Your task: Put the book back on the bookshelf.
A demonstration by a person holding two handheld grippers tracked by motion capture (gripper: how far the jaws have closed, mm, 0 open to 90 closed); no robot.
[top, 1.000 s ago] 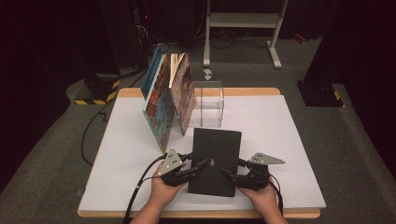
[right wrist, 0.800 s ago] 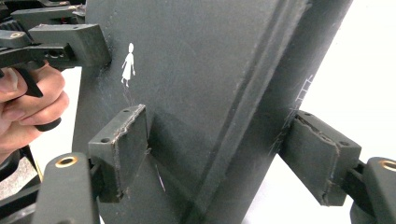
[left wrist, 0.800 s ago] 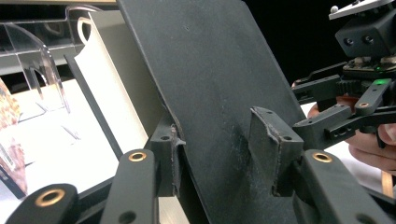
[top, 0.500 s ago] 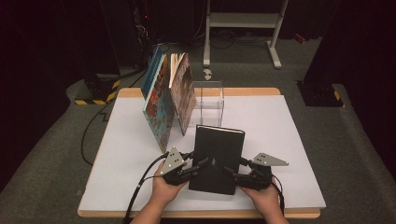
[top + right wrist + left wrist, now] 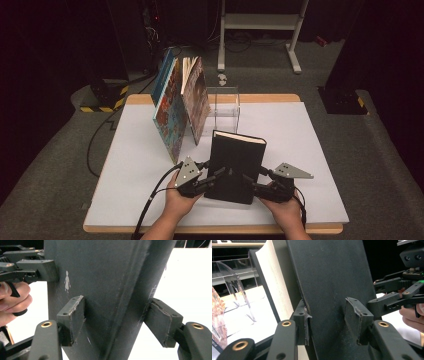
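**Black book raised between two grippers, near edge of table**

Left gripper [image 5: 216, 176]: jaws clamped on the black book [image 5: 236, 165], one pad on the page-edge side, the other flat on the cover. Left gripper view shows both pads [image 5: 358, 323] pressing. Hand [image 5: 181, 200] behind it, cable trailing toward 7 o'clock.

Right gripper [image 5: 248, 181]: jaws straddle the book's spine side and have just been closing. In the right gripper view the left pad [image 5: 75, 317] lies against the cover; whether the right pad bites, I cannot tell. Not a confirmed grip.

Book: tilted up off the white table [image 5: 310, 145], top edge toward 12 o'clock, cream page edges showing along top. Small pale figure [image 5: 67, 281] printed on cover.

At 12 o'clock from the book: clear acrylic stand [image 5: 225, 105]. At 10–11 o'clock: picture books [image 5: 180, 107] leaning upright together, just beside the stand.
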